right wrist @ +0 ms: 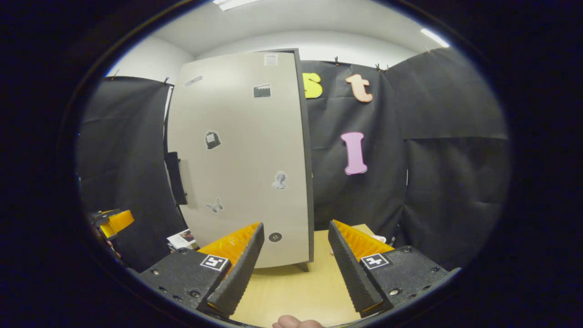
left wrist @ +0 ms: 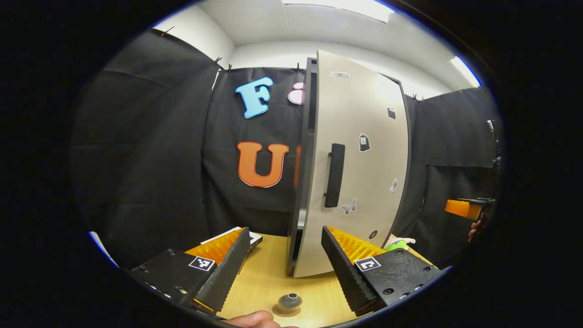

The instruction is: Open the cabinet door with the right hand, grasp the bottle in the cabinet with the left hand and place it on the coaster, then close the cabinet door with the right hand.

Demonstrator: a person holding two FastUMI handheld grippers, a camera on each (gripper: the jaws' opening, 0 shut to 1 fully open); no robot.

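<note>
The cabinet door point(left wrist: 364, 173) is pale with stickers and a black handle point(left wrist: 334, 175); a thin dark gap runs along its handle side. A small grey bottle point(left wrist: 290, 300) stands on a round brown coaster point(left wrist: 280, 312) on the table, just below and in front of my left gripper point(left wrist: 284, 269), which is open and empty. In the right gripper view the door point(right wrist: 241, 159) faces me with its handle point(right wrist: 175, 177) at the left edge. My right gripper point(right wrist: 296, 269) is open and empty, off the door. I cannot tell whether the door is fully closed.
The wooden table point(left wrist: 264, 282) carries a booklet point(right wrist: 182, 239) left of the cabinet and green and pink items point(left wrist: 398, 243) to its right. The right gripper point(left wrist: 464, 208) shows at the far right, the left gripper point(right wrist: 111, 223) at the far left. Black cloth walls surround the booth.
</note>
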